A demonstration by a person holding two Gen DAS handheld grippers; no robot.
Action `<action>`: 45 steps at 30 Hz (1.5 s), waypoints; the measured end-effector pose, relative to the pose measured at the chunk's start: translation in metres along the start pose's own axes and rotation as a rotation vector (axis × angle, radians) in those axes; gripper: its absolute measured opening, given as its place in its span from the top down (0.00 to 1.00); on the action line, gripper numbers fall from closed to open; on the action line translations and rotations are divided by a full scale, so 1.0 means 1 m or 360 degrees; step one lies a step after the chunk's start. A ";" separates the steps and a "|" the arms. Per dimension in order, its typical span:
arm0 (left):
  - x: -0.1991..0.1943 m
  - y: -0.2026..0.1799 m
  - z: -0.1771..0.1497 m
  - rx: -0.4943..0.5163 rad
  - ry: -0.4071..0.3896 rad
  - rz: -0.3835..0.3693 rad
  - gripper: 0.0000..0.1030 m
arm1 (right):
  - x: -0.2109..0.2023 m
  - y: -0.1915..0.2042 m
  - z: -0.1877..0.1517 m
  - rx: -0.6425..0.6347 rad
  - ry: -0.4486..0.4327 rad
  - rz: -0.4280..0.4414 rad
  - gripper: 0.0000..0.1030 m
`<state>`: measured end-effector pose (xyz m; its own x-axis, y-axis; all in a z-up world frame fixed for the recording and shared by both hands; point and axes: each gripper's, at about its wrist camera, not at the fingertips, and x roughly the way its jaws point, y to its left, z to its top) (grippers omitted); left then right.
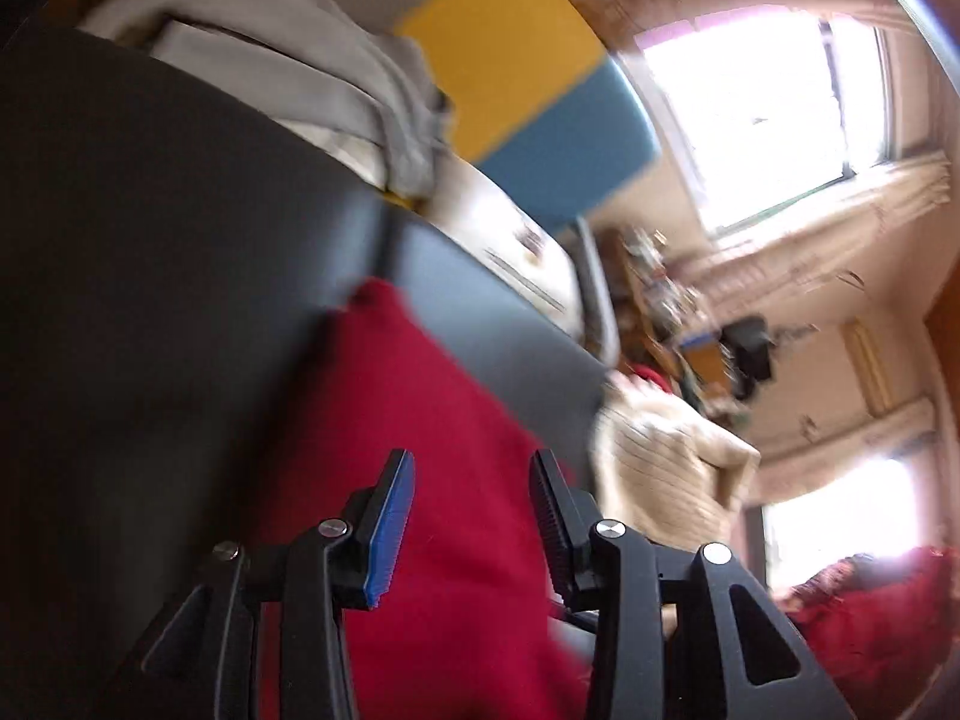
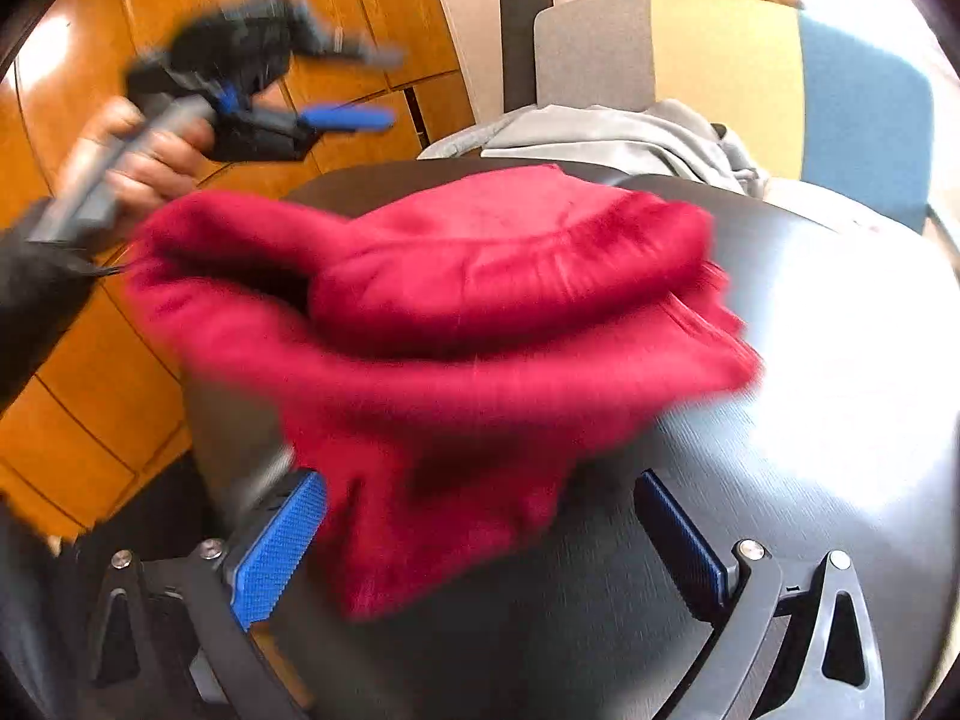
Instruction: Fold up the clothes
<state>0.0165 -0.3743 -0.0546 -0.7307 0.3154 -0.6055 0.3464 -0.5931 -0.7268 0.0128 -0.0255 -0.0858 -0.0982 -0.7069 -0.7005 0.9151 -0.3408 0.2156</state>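
Your dark round surface (image 2: 780, 360) fills most of both views, and everything here sits in relation to it. Beyond its far edge stands a chair (image 2: 780, 78) with a grey, yellow and blue back, and a grey garment (image 2: 612, 138) lies heaped at that same far edge, between chair and surface.

The red sweater (image 2: 456, 324) lies bunched on the surface, folded over itself in thick rolls, with one side hanging past the surface's left rim over the wooden floor (image 2: 78, 360). In the left wrist view the same red sweater (image 1: 420, 450) stretches across the surface directly ahead of your tool.

Your left gripper (image 2: 336, 90) is up off the surface, beyond its left rim, in your hand (image 2: 138, 150); its jaws stand apart with nothing between them, and motion blur softens it. From its own camera the left gripper (image 1: 474, 516) shows the same gap, clear above the red cloth.

Your right gripper (image 2: 480, 534) hovers at the near edge of the surface, jaws spread wide. The sweater's near fold lies between them, but neither pad presses on it.
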 end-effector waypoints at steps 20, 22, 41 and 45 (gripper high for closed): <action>0.062 0.001 -0.036 0.0324 0.0182 -0.0173 0.62 | 0.058 0.069 0.049 0.0279 0.0193 0.1275 0.00; 0.063 0.002 -0.051 0.0331 0.0264 -0.0249 0.62 | 0.051 0.058 0.019 0.0363 0.0211 0.1355 0.01; 0.031 -0.013 -0.106 0.0460 0.0055 -0.0205 0.62 | -0.049 -0.029 -0.009 0.0750 -0.0324 0.0390 0.00; 0.020 -0.007 -0.111 0.0439 0.0032 -0.0225 0.61 | -0.015 -0.051 0.011 0.0825 -0.0252 0.0243 0.01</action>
<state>0.0653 -0.2815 -0.0976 -0.7476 0.4218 -0.5130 0.0675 -0.7202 -0.6905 -0.0365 -0.0047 -0.0787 -0.0739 -0.8428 -0.5331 0.6158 -0.4591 0.6404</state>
